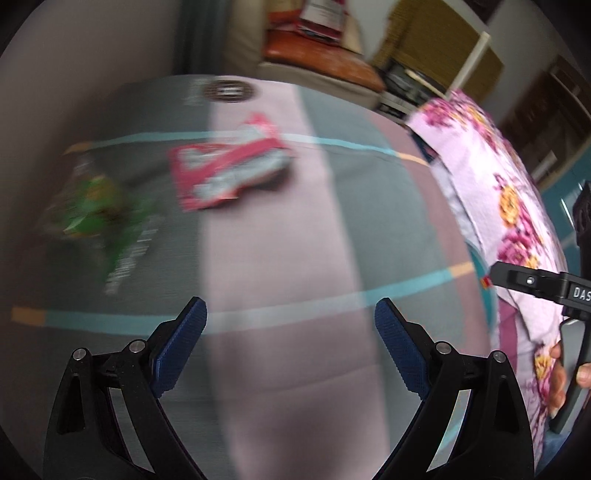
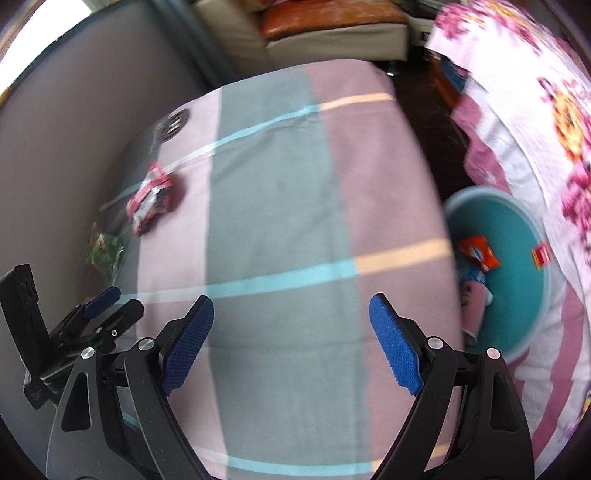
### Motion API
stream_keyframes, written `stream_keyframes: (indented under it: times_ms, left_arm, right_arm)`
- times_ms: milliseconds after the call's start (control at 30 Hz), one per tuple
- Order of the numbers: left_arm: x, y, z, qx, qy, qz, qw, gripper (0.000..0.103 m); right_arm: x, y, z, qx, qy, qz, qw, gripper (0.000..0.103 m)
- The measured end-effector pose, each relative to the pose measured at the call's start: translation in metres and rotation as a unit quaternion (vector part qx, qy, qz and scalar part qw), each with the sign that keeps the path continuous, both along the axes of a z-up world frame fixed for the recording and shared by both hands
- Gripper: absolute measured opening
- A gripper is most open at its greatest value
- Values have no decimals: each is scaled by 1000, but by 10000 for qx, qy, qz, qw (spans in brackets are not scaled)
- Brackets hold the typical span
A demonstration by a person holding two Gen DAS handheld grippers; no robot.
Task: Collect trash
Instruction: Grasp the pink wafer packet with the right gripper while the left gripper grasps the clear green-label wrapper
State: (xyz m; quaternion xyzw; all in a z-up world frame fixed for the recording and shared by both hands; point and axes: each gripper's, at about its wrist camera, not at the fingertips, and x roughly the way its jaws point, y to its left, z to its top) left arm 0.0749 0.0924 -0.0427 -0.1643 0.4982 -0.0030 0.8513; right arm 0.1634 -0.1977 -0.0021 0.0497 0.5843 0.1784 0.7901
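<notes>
A red and silver wrapper (image 1: 231, 162) lies on the striped pink and grey bed cover (image 1: 280, 258), with a green wrapper (image 1: 96, 214) to its left. Both pictures are motion-blurred. My left gripper (image 1: 291, 321) hangs open over the cover, well short of both wrappers, nothing between its blue pads. The right wrist view shows the red wrapper (image 2: 153, 197) and the green wrapper (image 2: 105, 249) far left, and my right gripper (image 2: 291, 317) open and empty above the cover (image 2: 280, 221). A teal bin (image 2: 524, 288) at the right holds an orange wrapper (image 2: 478, 253) and other scraps.
A pink floral blanket (image 1: 517, 206) is heaped at the right of the bed, next to the bin (image 1: 484, 273). A padded headboard (image 2: 74, 147) runs along the left. Beyond the bed stands a seat with an orange cushion (image 2: 328, 16). A hand (image 1: 561, 380) holds the other gripper's handle at right.
</notes>
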Motion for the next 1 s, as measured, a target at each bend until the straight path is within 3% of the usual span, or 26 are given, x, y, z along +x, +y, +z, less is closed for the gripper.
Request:
stream_keyframes:
  times_ms: [300,433,667,1000]
  left_arm:
    - [-18,106,-12,-163,110,1270,9917,93]
    - [-14,131,-16,-275,128,1605,9866,93]
    - [5,145,-17,-395,118,1884,9812,93]
    - [37,144,-18,-380,186,2075,9773,93]
  right_arm:
    - [25,82,-9,-223,85,729,9971,82]
    - [42,114,-15,-243,118,967,9949,82]
    - [82,170,-29,-34,231,1313,9911,82]
    - [120,219,-52,295,506,1323,9895,82]
